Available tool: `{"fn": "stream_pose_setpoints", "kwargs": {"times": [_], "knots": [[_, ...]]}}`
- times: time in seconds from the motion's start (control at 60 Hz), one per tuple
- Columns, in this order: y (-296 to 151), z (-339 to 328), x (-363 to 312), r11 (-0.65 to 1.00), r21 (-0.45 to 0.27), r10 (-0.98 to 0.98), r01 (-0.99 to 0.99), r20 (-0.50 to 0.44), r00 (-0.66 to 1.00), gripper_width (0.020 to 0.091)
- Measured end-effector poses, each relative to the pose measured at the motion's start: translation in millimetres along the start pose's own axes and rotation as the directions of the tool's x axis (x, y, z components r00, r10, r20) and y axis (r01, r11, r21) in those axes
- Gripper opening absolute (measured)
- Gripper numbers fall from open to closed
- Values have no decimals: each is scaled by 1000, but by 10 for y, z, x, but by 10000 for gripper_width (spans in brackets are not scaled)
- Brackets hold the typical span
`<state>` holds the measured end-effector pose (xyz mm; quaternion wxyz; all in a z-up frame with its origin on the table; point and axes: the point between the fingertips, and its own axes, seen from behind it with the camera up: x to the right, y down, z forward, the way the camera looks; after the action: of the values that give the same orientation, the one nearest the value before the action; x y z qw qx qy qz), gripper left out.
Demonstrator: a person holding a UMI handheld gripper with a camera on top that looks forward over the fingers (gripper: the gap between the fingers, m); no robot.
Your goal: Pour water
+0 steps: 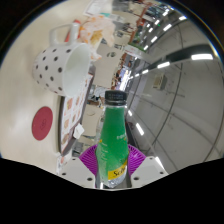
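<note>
- Tongs (113,168): both fingers clamped on the green bottle (114,140), one purple pad (91,158) showing on the left of its lower body, the other on the right, no visible gap on either side.
- Green bottle sits between the fingers, near end low by the fingertips; long axis runs straight away from the tongs, roughly upright in view, no clear lean left or right.
- Cap end points up and far; the cap (116,98) is dark, on top of a clear neck.
- Yellow label band (114,172) near the bottle's lower end, between the fingertips; text too small to read.
- Left of the bottle and further off: white mug with dark polka dots (62,68), tilted, mouth facing right toward the bottle's top. Apart from the bottle.
- Below the mug, on the left: red round disc (42,124) on a pale panel.
- Right and far: curved pale surfaces with bright light streaks (172,70); can't tell what they are.
</note>
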<state>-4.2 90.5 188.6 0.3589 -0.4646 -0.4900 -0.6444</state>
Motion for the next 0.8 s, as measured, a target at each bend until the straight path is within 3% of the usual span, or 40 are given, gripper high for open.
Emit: {"fn": "stream_pose_setpoints", "kwargs": {"times": [0.1,0.183,0.317,0.517,0.6,0.667,0.733,0.8], "knots": [[-152,118,129,949,-13,-314,315,-91,945,348],[-356,109,173,885,-4,-459,465,-161,874,345],[-497,82,266,843,-18,-531,538,-194,825,347],[-554,87,227,840,22,-530,543,-188,827,347],[-541,95,292,910,43,-400,412,-175,900,347],[-447,78,424,980,63,-177,189,-155,972,347],[-336,132,491,977,84,202,-195,-85,976,349],[-293,88,375,781,73,619,-620,28,785,348]]}}
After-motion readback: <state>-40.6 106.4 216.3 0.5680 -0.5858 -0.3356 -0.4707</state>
